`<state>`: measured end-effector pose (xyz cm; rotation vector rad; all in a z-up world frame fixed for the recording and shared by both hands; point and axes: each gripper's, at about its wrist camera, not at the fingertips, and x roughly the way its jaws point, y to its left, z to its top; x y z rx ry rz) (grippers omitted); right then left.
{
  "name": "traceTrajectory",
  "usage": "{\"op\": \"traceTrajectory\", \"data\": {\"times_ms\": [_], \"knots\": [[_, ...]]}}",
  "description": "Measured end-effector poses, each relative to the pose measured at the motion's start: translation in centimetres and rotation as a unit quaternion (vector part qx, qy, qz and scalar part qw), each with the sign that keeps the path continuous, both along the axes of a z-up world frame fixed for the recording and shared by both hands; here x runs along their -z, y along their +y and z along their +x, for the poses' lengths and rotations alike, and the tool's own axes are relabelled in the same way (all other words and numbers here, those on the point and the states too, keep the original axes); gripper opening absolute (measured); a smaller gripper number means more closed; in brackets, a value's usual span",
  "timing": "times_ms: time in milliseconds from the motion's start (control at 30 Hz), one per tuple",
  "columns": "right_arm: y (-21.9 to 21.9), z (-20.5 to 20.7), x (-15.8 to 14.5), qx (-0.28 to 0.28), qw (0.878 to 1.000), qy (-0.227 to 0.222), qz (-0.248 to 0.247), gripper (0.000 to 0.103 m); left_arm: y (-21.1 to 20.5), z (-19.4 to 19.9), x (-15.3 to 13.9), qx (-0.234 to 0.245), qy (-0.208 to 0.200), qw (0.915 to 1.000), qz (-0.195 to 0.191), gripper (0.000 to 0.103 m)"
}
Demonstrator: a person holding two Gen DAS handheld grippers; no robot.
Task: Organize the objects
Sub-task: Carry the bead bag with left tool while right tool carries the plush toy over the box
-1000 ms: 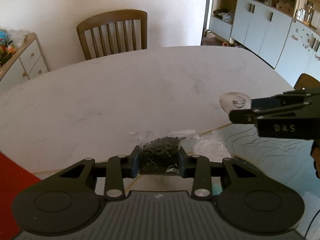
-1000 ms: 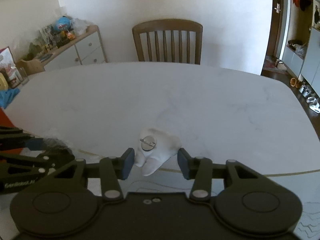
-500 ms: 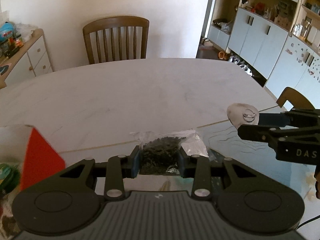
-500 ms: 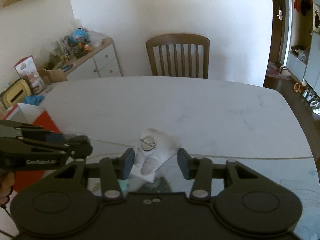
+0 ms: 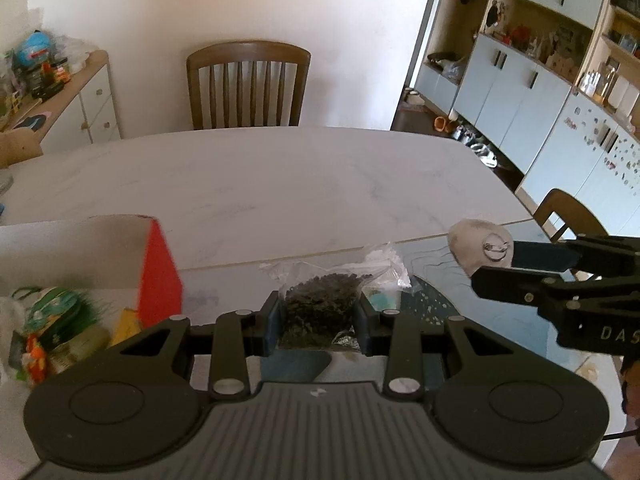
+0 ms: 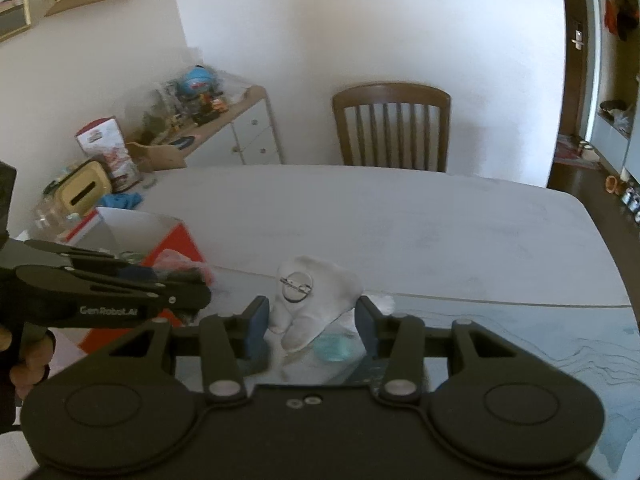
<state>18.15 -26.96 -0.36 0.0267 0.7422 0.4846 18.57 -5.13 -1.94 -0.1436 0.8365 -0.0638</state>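
Observation:
My left gripper (image 5: pixel 318 318) is shut on a clear plastic bag of dark dried bits (image 5: pixel 322 298), held up over the table's near part. My right gripper (image 6: pixel 311 326) is shut on a white tooth-shaped soft badge (image 6: pixel 320 292) whose metal pin faces the camera. In the left wrist view the badge (image 5: pixel 476 244) hangs at the right, at the tip of the right gripper (image 5: pixel 496 266). The left gripper (image 6: pixel 192 286) shows at the left of the right wrist view, with a hand behind it.
A red and white open box (image 5: pixel 158 268) with several packets (image 5: pixel 60 320) inside stands at the near left. A glassy patterned mat (image 5: pixel 460 312) covers the white marble table (image 5: pixel 280 184) nearby. A wooden chair (image 5: pixel 248 84) stands behind, a cluttered sideboard (image 6: pixel 240 128) to the left.
Both grippers have risen and drawn back with their loads still held. The red and white box has come into view at the left.

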Motion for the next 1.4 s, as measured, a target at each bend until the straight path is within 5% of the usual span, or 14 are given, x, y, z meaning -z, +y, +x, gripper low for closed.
{"op": "traceTrajectory", "data": {"times_ms": [667, 1400], "knots": [[13.1, -3.7, -1.5, -0.066, 0.998, -0.015, -0.010, 0.045, 12.8, -6.2, -1.5, -0.041, -0.009, 0.9991, 0.006, 0.036], [27.1, -2.3, 2.4, -0.115, 0.990, -0.001, -0.082, 0.045, 23.1, -3.4, 2.1, -0.086, 0.019, 0.9948, 0.051, 0.036]]}}
